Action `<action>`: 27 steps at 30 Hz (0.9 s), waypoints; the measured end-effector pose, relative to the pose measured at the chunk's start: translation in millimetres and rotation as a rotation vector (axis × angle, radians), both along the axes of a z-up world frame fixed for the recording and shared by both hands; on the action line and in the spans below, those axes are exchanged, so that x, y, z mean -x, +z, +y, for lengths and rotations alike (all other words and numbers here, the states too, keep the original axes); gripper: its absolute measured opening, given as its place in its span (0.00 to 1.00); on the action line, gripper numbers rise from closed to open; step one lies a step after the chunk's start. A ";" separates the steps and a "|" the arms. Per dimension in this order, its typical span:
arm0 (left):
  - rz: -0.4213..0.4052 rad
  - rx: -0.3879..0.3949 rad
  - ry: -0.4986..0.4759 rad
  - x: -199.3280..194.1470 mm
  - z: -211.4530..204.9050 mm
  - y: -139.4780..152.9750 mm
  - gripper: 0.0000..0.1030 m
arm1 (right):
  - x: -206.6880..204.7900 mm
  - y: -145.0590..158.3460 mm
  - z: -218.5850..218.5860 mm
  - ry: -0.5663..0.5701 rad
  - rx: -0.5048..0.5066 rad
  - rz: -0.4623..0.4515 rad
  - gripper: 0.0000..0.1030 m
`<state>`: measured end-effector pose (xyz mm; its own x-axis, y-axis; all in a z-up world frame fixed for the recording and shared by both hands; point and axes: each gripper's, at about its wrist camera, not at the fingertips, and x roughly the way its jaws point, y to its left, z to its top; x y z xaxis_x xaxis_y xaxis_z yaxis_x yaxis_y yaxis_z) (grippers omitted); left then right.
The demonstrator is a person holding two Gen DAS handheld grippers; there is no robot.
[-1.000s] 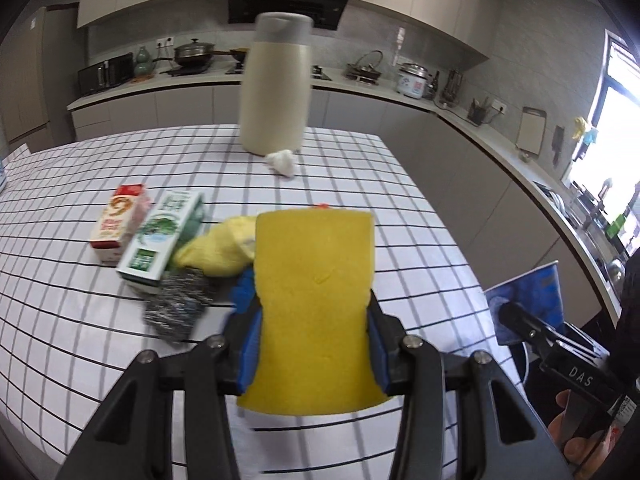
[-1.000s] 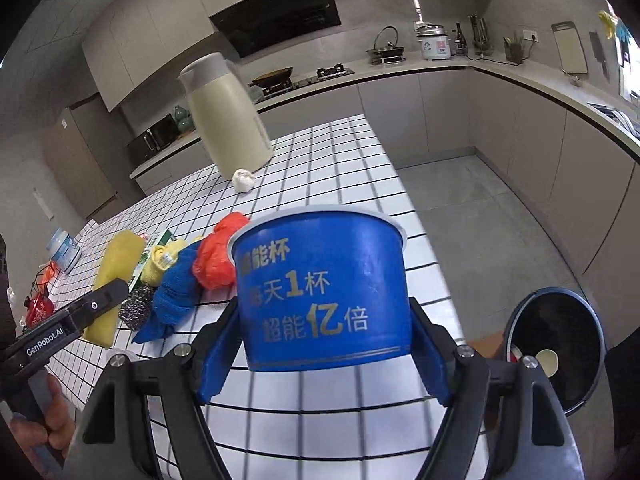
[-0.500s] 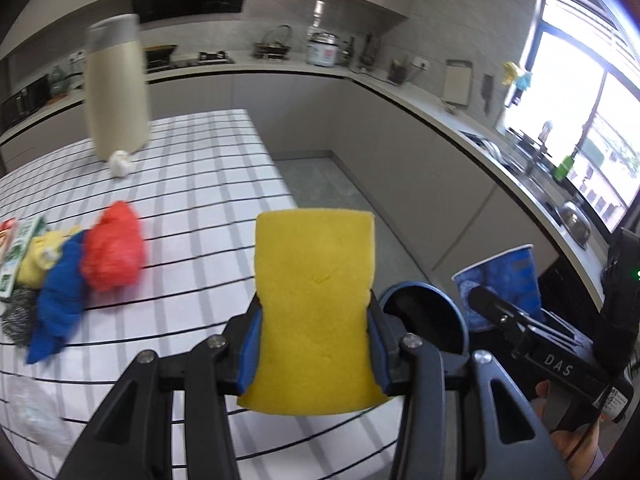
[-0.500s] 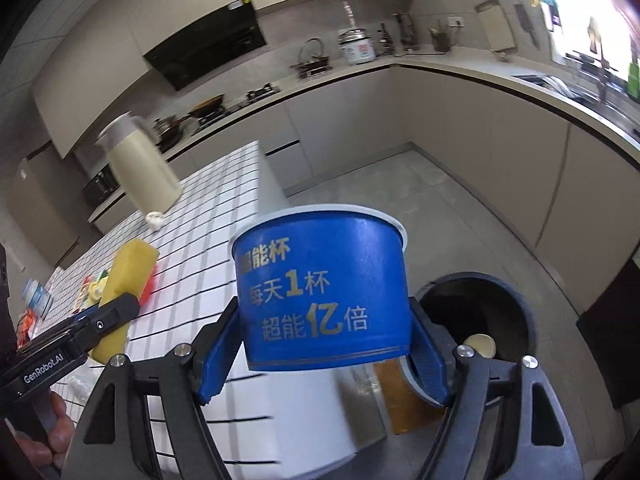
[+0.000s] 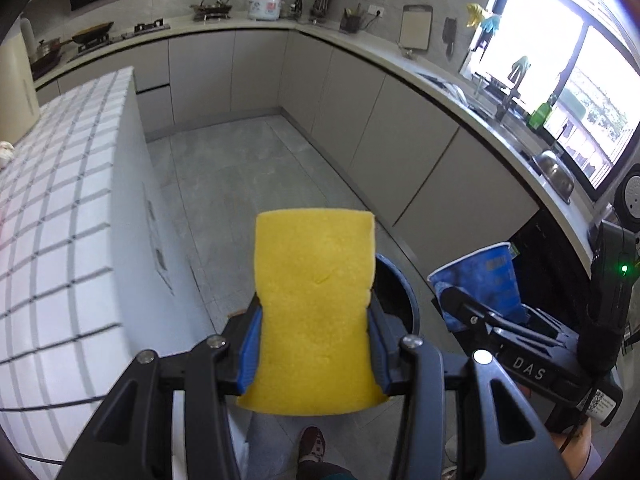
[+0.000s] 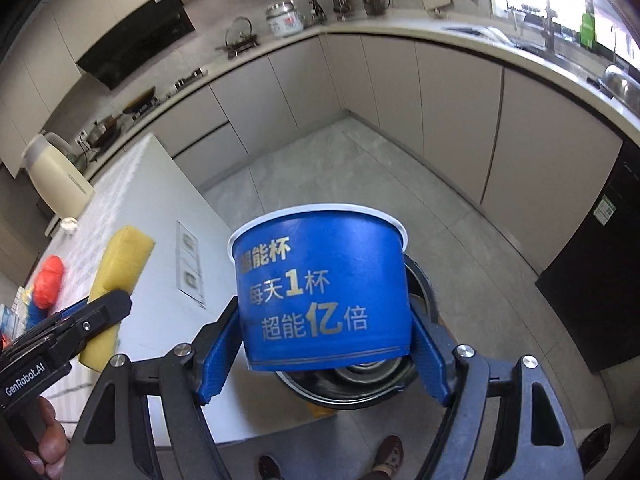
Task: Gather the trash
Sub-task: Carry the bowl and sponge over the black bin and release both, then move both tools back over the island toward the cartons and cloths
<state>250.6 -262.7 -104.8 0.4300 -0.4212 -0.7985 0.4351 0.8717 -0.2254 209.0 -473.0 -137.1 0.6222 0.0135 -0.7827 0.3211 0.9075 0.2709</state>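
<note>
Left gripper (image 5: 314,344) clamped on a yellow sponge (image 5: 316,304), right gripper (image 6: 324,360) clamped on a blue cup (image 6: 322,292), both held over the floor bin (image 6: 416,376), beside the checked table (image 5: 60,240).

Blue cup (image 6: 324,296): "超能杯"; left hand-held gripper (image 6: 86,322): "GenRobot.AI".

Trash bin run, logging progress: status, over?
Left gripper shut on yellow rectangular sponge. Right gripper shut on blue paper cup. Both over round dark bin on floor. Nothing in the way.
</note>
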 end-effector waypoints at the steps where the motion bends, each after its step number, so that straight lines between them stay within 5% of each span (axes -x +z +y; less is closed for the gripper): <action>1: 0.012 -0.005 0.006 -1.3 -6.0 -8.0 0.45 | -4.0 -6.6 -5.7 0.007 -0.001 0.012 0.76; 11: 0.135 -0.048 0.081 -18.8 -45.0 -95.1 0.47 | -43.3 -85.6 -42.5 0.117 -0.021 0.111 0.77; 16: 0.215 -0.094 0.051 -26.4 -65.9 -128.0 0.61 | -55.4 -117.8 -46.4 0.138 -0.036 0.147 0.84; 20: 0.220 -0.141 0.028 -28.7 -76.5 -122.9 0.64 | -52.8 -113.3 -51.8 0.103 -0.030 0.135 0.87; 27: 0.125 -0.113 0.057 -12.0 -58.9 -58.9 0.64 | -34.8 -62.5 -53.8 0.034 0.011 0.071 0.87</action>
<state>262.6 -321.6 -163.7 0.3451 -0.3036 -0.8881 0.3587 0.9171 -0.1741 243.8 -526.8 -199.6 0.5645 0.0248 -0.8250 0.3082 0.9209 0.2386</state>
